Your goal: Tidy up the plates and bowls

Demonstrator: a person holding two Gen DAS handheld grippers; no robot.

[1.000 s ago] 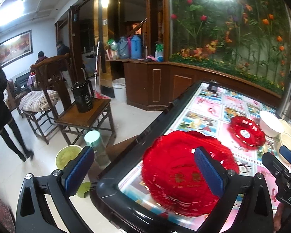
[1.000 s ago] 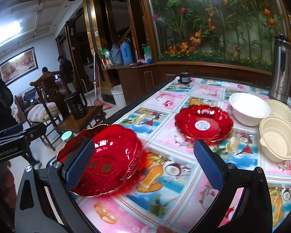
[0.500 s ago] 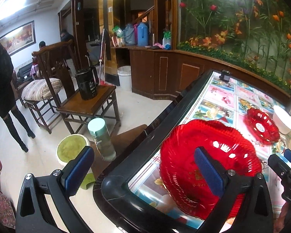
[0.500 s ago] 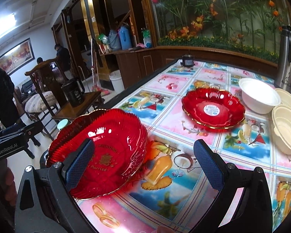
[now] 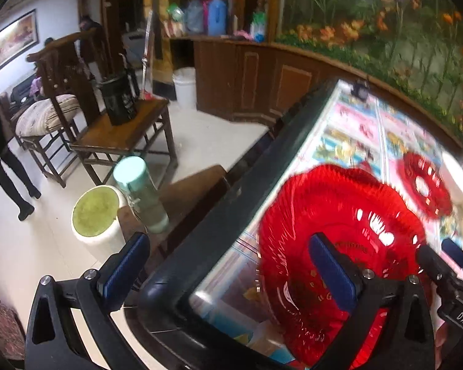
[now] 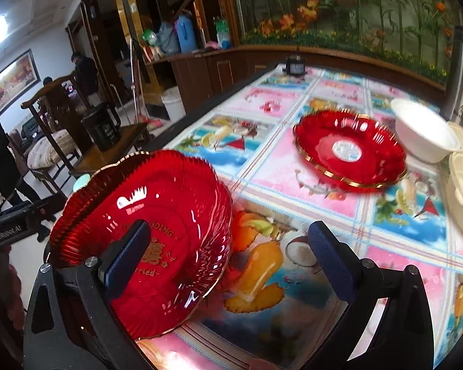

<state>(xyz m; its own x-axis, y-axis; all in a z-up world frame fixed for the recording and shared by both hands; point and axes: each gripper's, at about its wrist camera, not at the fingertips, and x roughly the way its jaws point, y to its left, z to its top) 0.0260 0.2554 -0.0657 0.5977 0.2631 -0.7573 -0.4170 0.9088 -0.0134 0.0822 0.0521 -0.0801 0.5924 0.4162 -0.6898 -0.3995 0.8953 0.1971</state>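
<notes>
While tilted, red plate (image 6: 157, 215) faces rightward — far rim raised

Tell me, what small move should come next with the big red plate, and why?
Probably shift the right gripper leftward over the rim of the large red ribbed plate and close on it. That gripper and the left gripper both stand open, holding nothing, and the smaller red gold-rimmed plate lies farther along the table.

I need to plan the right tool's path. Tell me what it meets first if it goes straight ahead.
Between the open fingers of the right tool lies bare tablecloth. The large red plate sits behind its left finger. Straight on, it would probably touch the cloth first, then the smaller red plate; depth is unclear.
</notes>
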